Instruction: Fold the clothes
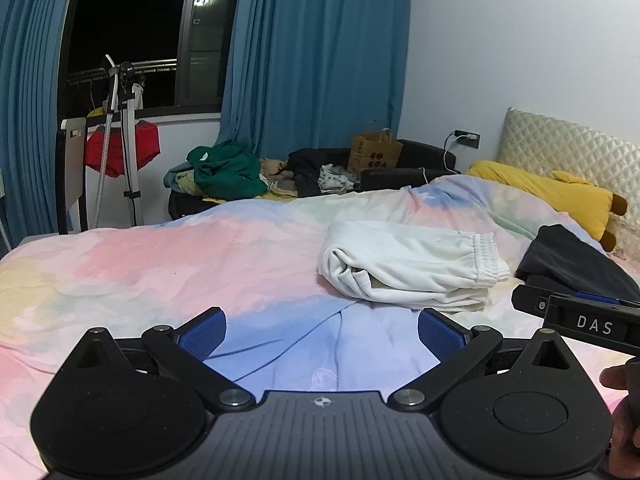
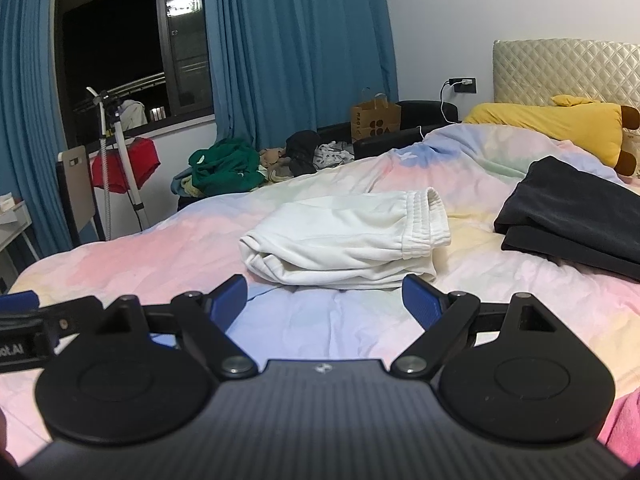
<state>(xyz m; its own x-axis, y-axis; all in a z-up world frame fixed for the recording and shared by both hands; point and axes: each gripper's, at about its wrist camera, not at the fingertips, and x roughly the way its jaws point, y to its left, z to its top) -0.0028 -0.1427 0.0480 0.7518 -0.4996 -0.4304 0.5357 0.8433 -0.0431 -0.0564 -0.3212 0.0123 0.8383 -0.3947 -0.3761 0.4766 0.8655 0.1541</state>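
Observation:
A folded white pair of sweatpants (image 1: 412, 264) lies on the pastel bedspread (image 1: 160, 264), elastic waistband to the right; it also shows in the right wrist view (image 2: 344, 240). A folded black garment (image 2: 572, 220) lies to its right, also visible in the left wrist view (image 1: 576, 260). My left gripper (image 1: 322, 330) is open and empty, just short of the white pants. My right gripper (image 2: 324, 300) is open and empty, close in front of the white pants. The right gripper's side shows at the left view's right edge (image 1: 576, 316).
A yellow plush pillow (image 2: 560, 124) lies by the quilted headboard (image 2: 560, 68). Beyond the bed a dark sofa holds a heap of clothes with a green garment (image 2: 224, 168) and a paper bag (image 2: 374, 118). A clothes steamer stand (image 2: 116, 148) and chair are at left.

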